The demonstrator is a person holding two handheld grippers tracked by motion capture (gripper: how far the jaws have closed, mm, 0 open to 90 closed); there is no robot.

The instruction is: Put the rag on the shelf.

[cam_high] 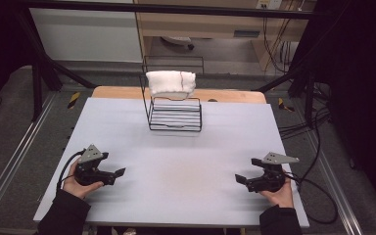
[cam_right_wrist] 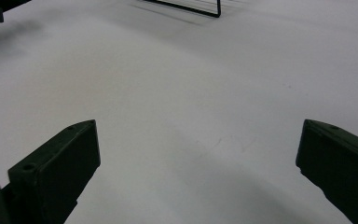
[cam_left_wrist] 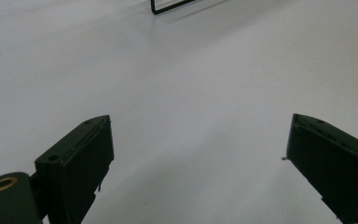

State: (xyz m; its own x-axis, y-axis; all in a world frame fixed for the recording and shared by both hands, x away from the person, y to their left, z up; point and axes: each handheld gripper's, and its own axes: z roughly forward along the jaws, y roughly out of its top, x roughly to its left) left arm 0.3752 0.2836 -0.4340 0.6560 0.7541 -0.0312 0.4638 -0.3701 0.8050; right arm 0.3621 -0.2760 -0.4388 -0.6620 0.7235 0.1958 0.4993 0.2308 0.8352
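A folded white towel [cam_high: 170, 82] hangs over the top rail of a black wire rack [cam_high: 175, 113] at the far middle of the grey tabletop [cam_high: 176, 161], its long axis running left to right. The left gripper [cam_high: 119, 172] and right gripper [cam_high: 240, 179] rest at the near corners, jaws spread wide and empty. The towel lies well ahead and between them, with neither hand clearly nearer, so any reach looks set to go forward and inward.

Wire rack [cam_left_wrist: 170, 6] cut off by top edge in both gripper views, one base corner seen. Rack's rear top rail hidden under white towel [cam_high: 171, 82].
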